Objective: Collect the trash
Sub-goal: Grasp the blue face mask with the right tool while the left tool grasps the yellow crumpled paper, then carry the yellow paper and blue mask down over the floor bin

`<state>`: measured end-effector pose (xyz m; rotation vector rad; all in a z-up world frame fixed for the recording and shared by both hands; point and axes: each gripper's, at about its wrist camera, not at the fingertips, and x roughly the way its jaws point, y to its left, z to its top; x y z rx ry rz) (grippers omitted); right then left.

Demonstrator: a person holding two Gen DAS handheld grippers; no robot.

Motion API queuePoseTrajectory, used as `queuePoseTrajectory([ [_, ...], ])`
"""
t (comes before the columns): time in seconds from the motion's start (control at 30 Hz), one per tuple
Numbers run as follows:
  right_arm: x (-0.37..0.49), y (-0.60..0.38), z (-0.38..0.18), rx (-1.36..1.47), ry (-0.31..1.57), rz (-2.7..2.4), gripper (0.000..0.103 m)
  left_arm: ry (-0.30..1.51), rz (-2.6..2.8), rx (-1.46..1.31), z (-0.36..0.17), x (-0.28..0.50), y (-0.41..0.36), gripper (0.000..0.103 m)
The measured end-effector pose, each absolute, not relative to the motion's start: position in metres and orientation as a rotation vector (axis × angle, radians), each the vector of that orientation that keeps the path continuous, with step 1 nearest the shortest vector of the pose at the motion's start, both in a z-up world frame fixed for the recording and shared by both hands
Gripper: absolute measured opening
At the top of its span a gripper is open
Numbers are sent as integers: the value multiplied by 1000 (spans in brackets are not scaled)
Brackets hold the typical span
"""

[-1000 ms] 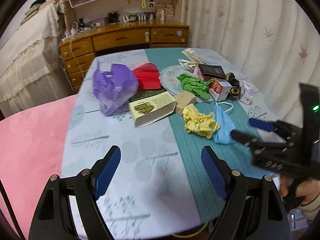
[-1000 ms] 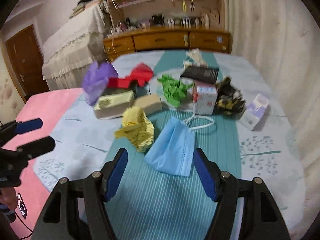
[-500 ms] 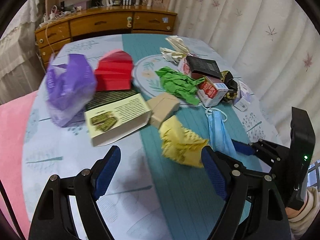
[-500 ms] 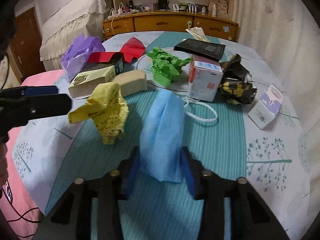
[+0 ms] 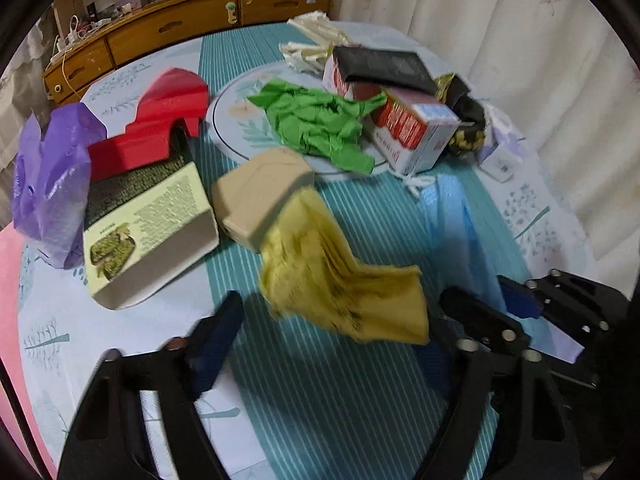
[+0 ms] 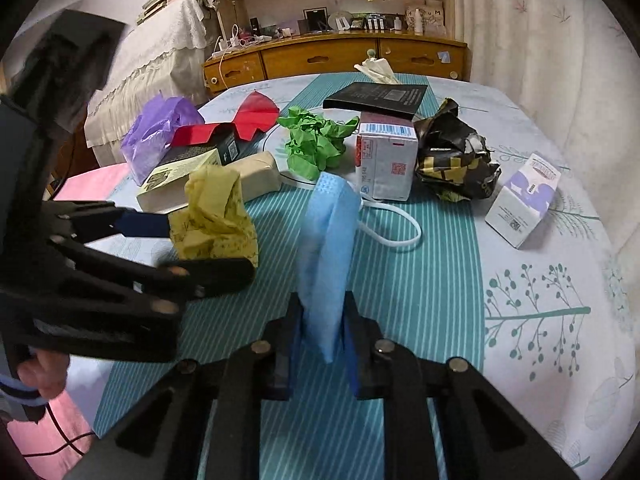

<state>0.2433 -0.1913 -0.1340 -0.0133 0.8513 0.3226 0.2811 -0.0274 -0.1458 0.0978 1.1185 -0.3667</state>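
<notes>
A: Left to right on the table [image 6: 540, 280]?
B: Purple bag [image 6: 158, 136], red box [image 6: 224, 128], cream box [image 6: 172, 184], tan packet [image 6: 260, 176], then yellow wad [image 6: 214, 216].
A: Left gripper [image 5: 320, 344]?
B: Jaws closing around the yellow wad, which sits between the fingers. Pads not pressing on it, as far as the blur lets me see.
A: Next?
B: Blue face mask [image 6: 326, 248], centre front, standing on edge on the teal stripes.
A: Right gripper [image 6: 320, 336]?
B: Closing, nearly shut, pads pinching the mask's near end. Milk carton [image 6: 386, 164], black-yellow wrapper [image 6: 456, 160], lilac carton [image 6: 524, 200] further right.
</notes>
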Motion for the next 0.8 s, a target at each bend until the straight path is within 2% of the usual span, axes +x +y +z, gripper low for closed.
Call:
queuePoseTrajectory([
  [0.03, 244, -192, -134, -10, 851, 321, 17, 1091, -340, 121, -145, 279, -29, 44],
  [0.1, 242, -194, -134, 2, 853, 316, 16, 1081, -309, 145, -145, 278, -31, 26],
  [0.3, 238, -198, -133, 56, 874, 322, 12, 1091, -288, 95, -136, 266, -14, 19],
  [0.53, 212, -195, -124, 80, 860, 351, 12, 1007, -324, 57, -105, 228, 14, 19],
  [0.8, 158, -187, -87, 67, 779, 410, 12, 972, -313, 58, -69, 173, 49, 19],
])
